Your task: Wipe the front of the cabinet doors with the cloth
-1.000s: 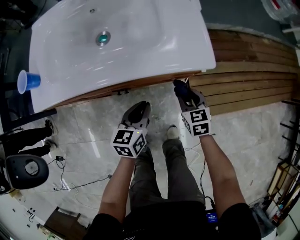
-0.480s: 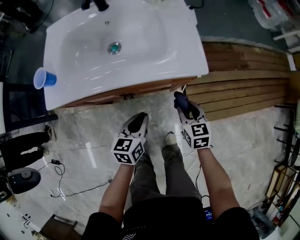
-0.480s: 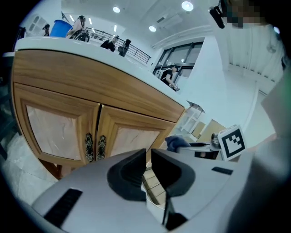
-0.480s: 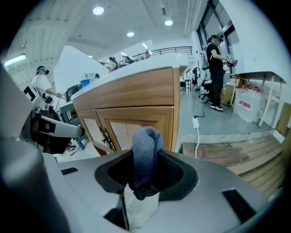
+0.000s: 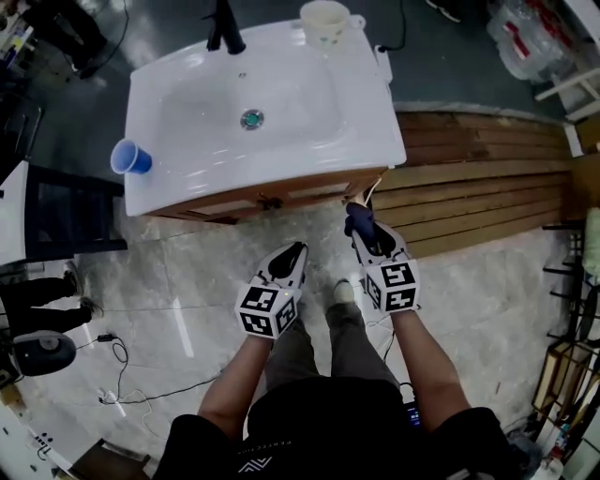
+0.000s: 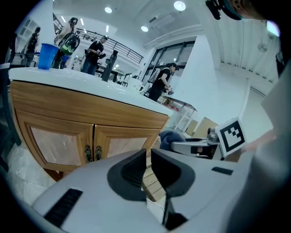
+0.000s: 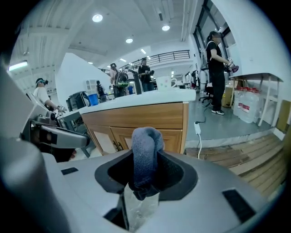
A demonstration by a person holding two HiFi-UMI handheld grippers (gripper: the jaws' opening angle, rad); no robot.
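Cloth (image 7: 144,152), a dark blue wad, stood pinched upright between the jaws of the right hand-held gripper (image 7: 145,170). Its rounded end faced the cabinet doors (image 7: 109,136), probably so the soft part would meet the wood first, and it was short of the doors, not touching. The left hand-held gripper (image 6: 148,166) hung in front of the cabinet with its jaws drawn almost together on nothing, likely kept spare. A white basin (image 5: 281,103) topped the cabinet, carrying a blue cup (image 5: 129,157) and a white mug (image 5: 325,19). Dark handles (image 6: 91,152) at the cabinet's middle seam and a white plug (image 7: 198,129) by its right corner could snag a wide wipe.
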